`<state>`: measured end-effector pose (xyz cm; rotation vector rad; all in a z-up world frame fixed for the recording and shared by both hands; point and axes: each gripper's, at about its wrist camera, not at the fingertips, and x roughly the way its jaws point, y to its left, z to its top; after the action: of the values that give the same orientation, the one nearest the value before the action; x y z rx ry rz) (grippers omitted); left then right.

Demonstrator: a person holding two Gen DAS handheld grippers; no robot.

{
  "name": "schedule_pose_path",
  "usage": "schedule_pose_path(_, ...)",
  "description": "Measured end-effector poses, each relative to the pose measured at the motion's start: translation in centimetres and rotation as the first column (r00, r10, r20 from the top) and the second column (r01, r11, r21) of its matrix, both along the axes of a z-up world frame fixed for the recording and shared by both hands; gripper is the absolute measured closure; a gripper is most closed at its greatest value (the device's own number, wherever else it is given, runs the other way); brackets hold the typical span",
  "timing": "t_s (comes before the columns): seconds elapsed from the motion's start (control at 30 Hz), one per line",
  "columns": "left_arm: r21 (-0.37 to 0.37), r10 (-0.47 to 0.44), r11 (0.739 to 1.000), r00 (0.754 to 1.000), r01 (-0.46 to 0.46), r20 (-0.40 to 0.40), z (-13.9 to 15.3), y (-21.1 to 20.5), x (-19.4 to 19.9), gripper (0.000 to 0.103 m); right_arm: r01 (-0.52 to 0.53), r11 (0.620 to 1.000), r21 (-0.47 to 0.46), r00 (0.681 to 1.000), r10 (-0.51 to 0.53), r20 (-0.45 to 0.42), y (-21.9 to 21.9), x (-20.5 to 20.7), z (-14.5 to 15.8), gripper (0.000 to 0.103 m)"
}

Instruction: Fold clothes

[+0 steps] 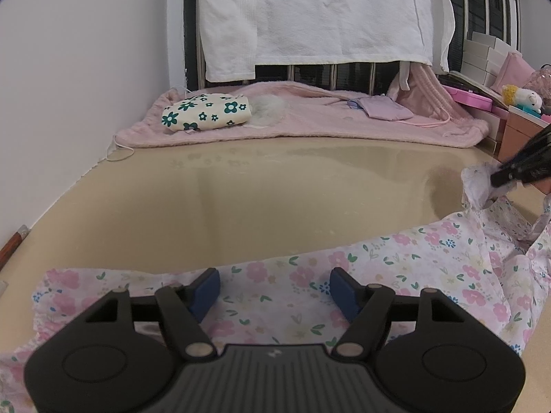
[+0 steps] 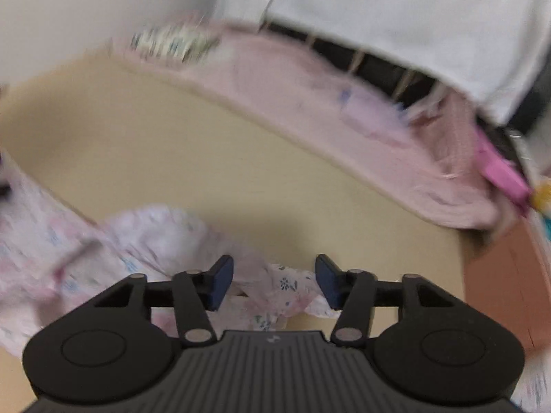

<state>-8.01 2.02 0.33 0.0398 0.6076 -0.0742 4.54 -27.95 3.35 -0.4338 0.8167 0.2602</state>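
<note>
Garment: pink floral garment (image 1: 396,268) lies rumpled across the near edge of the tan bed (image 1: 241,199); its right end is lifted off the surface.
Left gripper: left gripper (image 1: 274,292) hovers just over the flat left part of the garment.
Left jaws: wide apart, nothing clamped; cloth shows below the gap.
Right gripper: right gripper (image 2: 274,282) is at the garment's raised right end, pointing downward.
Right jaws: its own blurred view shows the pads apart with a bunched fold between them. The left view shows the tips (image 1: 499,179) together on that raised fold.
Far end: pink blanket (image 1: 310,117) with a green-flowered bundle (image 1: 206,112) on it.
Behind: white towel (image 1: 327,13) hangs over the rail.
</note>
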Motion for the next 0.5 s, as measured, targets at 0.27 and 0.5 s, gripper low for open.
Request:
schedule_pose_path(0.27,-0.002,-0.002,1.000,1.000,0.002,0.000,0.0,0.1,0.1,0.033,-0.130,0.986,-0.104,0.987,0.139,0.080,4.1,-6.3,3.1,0.102)
schedule_pose_path(0.5,-0.002,-0.002,1.000,1.000,0.002,-0.001,0.0,0.1,0.2,0.032,-0.135,0.984,-0.114,0.990,0.131,-0.043,5.9,-9.2,-1.2,0.102)
